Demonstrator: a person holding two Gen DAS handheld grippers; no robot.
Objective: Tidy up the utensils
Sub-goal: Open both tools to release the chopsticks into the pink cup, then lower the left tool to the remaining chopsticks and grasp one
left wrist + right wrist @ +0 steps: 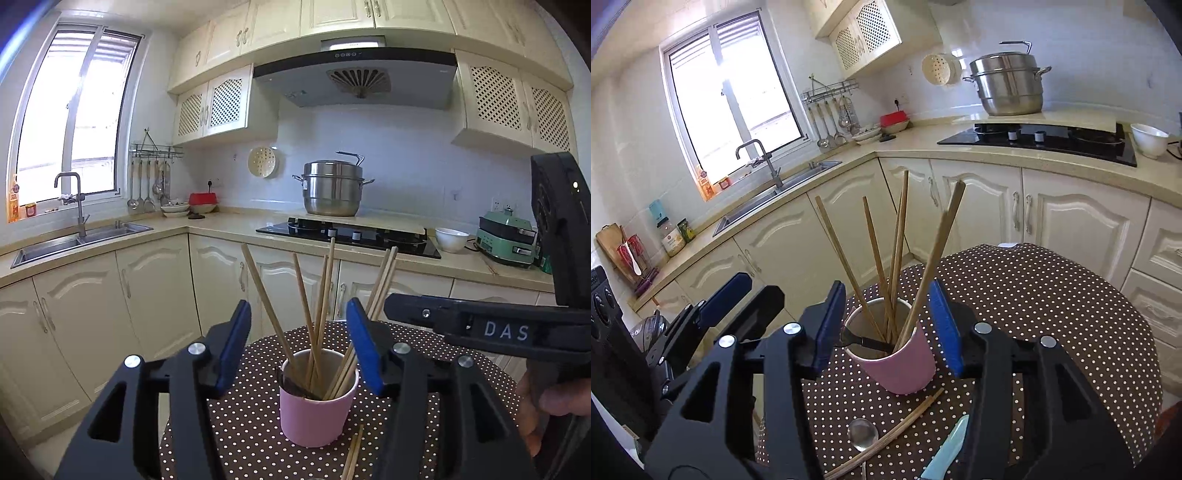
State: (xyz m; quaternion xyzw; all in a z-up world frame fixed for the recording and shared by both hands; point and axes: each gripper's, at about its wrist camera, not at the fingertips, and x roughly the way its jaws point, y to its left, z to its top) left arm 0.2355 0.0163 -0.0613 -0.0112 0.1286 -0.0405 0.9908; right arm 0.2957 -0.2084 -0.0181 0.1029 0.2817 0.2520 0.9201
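Both hand-held grippers, left (299, 345) and right (886, 326), parted, empty; pink cup (901, 365) with chopsticks (875, 251) between them.

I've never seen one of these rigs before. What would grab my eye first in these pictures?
Probably the pink cup bristling with wooden chopsticks, standing on a round table with a brown polka-dot cloth. Framing it are the blue-padded fingers of the right claw, standing open with nothing held. Behind, a shiny steel steamer pot sits by the black stove, and more utensils lie on the cloth in front of the cup: loose chopsticks, a metal spoon.
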